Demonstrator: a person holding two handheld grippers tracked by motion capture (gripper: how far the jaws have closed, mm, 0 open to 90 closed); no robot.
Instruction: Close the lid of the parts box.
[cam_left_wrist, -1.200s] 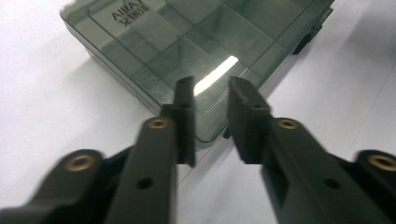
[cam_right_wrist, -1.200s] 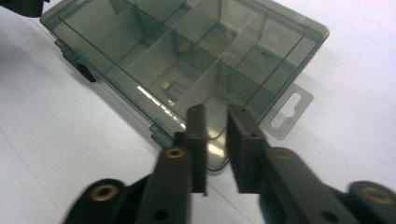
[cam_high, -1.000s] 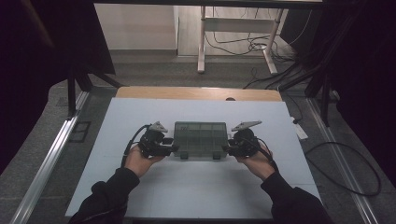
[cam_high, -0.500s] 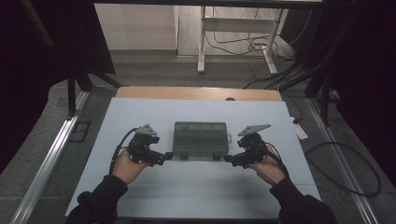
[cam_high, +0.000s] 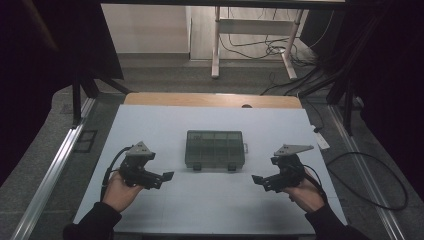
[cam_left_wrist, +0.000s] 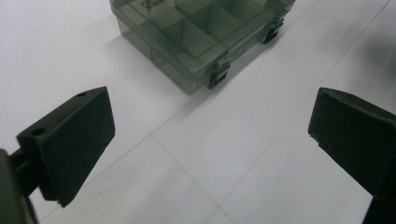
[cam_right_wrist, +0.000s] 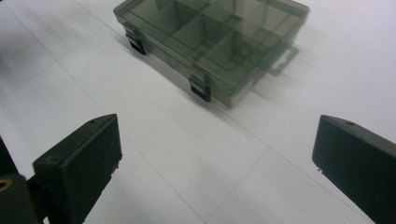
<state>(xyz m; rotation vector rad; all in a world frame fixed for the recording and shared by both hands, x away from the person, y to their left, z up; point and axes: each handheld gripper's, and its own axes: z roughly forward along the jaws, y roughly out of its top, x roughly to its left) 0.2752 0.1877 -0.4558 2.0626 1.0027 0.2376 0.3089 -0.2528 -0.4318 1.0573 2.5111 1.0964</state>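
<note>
Both tongs off the box, wide open

The smoky plastic compartment box (cam_high: 215, 149) sits shut in the middle of the white counter (cam_high: 150, 125), latches facing the person. The left tongs (cam_high: 165, 177) and right tongs (cam_high: 257, 180) hang near its two front corners, clear of it, each pointing inward. Their jaws have just been opening and now stand wide apart with nothing between them.
</note>
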